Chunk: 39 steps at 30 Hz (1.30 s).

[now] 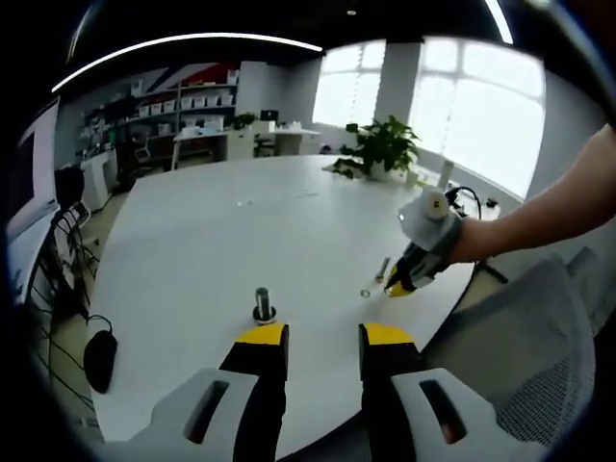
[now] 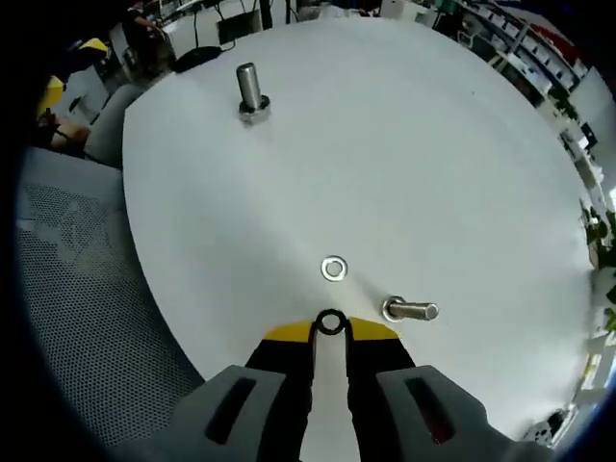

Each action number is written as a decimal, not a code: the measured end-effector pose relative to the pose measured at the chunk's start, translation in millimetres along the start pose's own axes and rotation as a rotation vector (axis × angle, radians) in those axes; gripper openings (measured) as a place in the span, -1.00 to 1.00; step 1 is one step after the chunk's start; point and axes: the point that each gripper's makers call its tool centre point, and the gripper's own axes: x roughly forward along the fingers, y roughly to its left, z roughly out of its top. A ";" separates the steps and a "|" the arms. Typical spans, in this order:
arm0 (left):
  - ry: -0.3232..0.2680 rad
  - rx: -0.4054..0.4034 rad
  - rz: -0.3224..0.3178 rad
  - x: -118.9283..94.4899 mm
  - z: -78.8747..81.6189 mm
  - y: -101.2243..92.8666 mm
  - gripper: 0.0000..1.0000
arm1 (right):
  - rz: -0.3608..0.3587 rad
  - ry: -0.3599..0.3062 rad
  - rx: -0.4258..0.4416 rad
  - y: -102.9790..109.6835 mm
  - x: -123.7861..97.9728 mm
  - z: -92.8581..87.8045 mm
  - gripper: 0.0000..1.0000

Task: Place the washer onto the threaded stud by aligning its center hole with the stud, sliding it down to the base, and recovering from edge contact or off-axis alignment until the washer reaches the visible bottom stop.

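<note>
A threaded stud [image 1: 263,305] stands upright in its nut base on the white round table [image 1: 221,231], just beyond my left gripper [image 1: 323,337], which is open and holds nothing. My right gripper [image 2: 330,330] is shut on a small dark washer [image 2: 330,322], held upright between its yellow tips. It hovers over the table's near edge, far from the upright stud [image 2: 251,91]. A second, silver washer [image 2: 334,269] lies flat just ahead of the tips. In the left gripper view the right gripper [image 1: 402,282] comes in from the right on a person's arm.
A loose bolt [image 2: 410,310] lies on its side to the right of the flat washer. A grey mesh chair [image 2: 87,279] stands against the table edge. A black object [image 1: 99,358] and cables sit off the table's left side; a potted plant [image 1: 383,146] stands at the far edge.
</note>
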 end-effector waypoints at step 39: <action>-0.009 0.012 0.014 -1.2 2.5 0.3 -0.46 | -0.098 -0.117 -0.011 -39.1 -36.9 22.6 -0.72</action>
